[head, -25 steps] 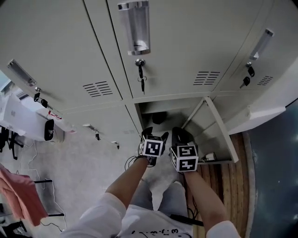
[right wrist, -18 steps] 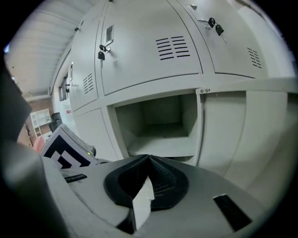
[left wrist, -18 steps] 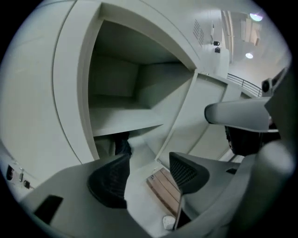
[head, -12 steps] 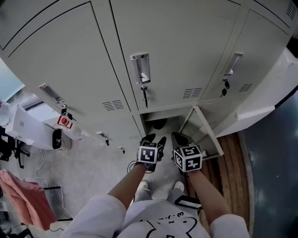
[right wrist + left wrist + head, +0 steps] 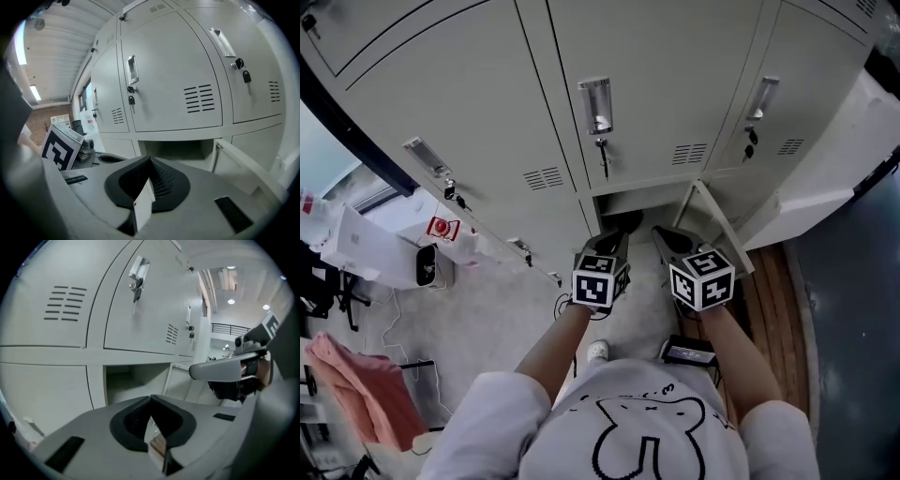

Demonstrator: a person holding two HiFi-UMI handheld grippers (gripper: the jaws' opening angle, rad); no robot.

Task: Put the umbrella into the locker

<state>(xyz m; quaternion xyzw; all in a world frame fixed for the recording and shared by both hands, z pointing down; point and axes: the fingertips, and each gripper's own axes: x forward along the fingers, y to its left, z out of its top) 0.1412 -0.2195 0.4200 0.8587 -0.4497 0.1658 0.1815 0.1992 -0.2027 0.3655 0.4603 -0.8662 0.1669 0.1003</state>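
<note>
The bottom locker [image 5: 630, 199] stands open, its door [image 5: 717, 223] swung out to the right. A dark object [image 5: 624, 221], apparently the umbrella, lies inside on the locker floor. In the head view my left gripper [image 5: 614, 240] and right gripper [image 5: 667, 236] hover side by side in front of the opening, both apart from it. The left gripper [image 5: 150, 400] has its pads closed together with nothing between them. My right gripper [image 5: 150, 161] also shows its pads meeting, empty. The umbrella is hidden in both gripper views.
Closed lockers with keys [image 5: 603, 150] hanging in their locks fill the wall above. A white appliance [image 5: 420, 264] and a pink cloth [image 5: 354, 382] sit at the left. A dark device [image 5: 688, 352] lies on the floor by my feet, with a wooden strip [image 5: 773, 300] at the right.
Both grippers have risen and pulled back from the open locker. The person has straightened up, so the lockers look farther away. The left jaws have closed.
</note>
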